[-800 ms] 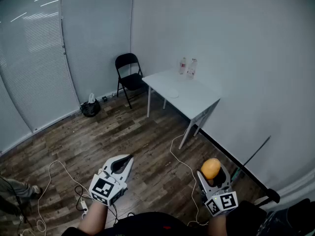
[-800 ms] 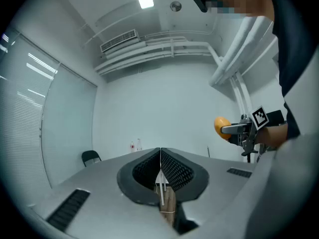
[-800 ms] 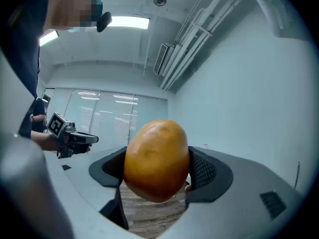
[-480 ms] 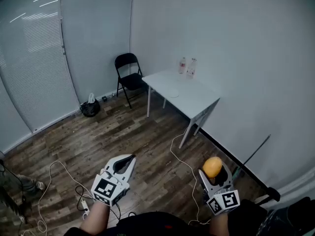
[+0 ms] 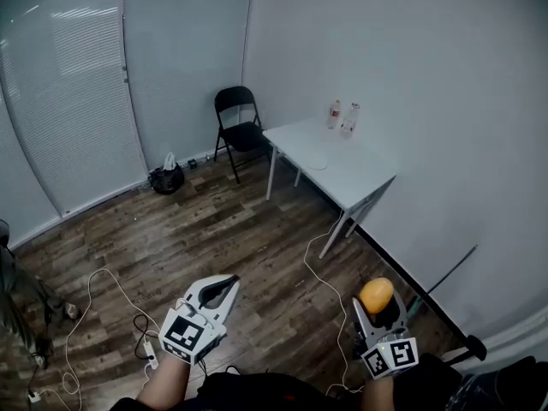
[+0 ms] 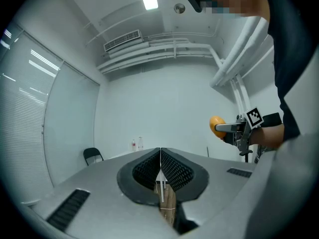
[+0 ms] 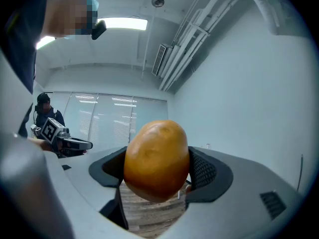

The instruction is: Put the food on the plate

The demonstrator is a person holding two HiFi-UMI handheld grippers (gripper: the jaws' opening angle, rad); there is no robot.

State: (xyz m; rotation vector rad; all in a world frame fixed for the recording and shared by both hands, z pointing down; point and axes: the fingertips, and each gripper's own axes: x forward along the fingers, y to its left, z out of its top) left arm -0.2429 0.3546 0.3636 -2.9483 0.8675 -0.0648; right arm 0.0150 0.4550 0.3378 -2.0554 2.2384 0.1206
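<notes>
An orange-brown, egg-shaped piece of food [image 7: 156,161] sits between the jaws of my right gripper [image 5: 377,302], which is shut on it; the same food [image 5: 376,296] shows low at the right in the head view. My left gripper [image 5: 219,290] is shut and empty, low at the left, its pads [image 6: 160,166] pressed together. Both are held over the wooden floor, far from the white table [image 5: 342,174]. A small white plate [image 5: 316,163] lies on that table. From the left gripper view the food [image 6: 216,126] and the right gripper show off to the right.
Two water bottles [image 5: 342,116] stand at the table's far end by the wall. A black folding chair [image 5: 237,127] is beside the table and a dark bag [image 5: 166,179] lies by the blinds. White cables [image 5: 318,268] trail over the floor. A person's legs [image 5: 15,294] show at far left.
The head view has shifted, so the table, chair and bag sit a little further right and higher. Both grippers keep their hold and places, slightly lower in view.
</notes>
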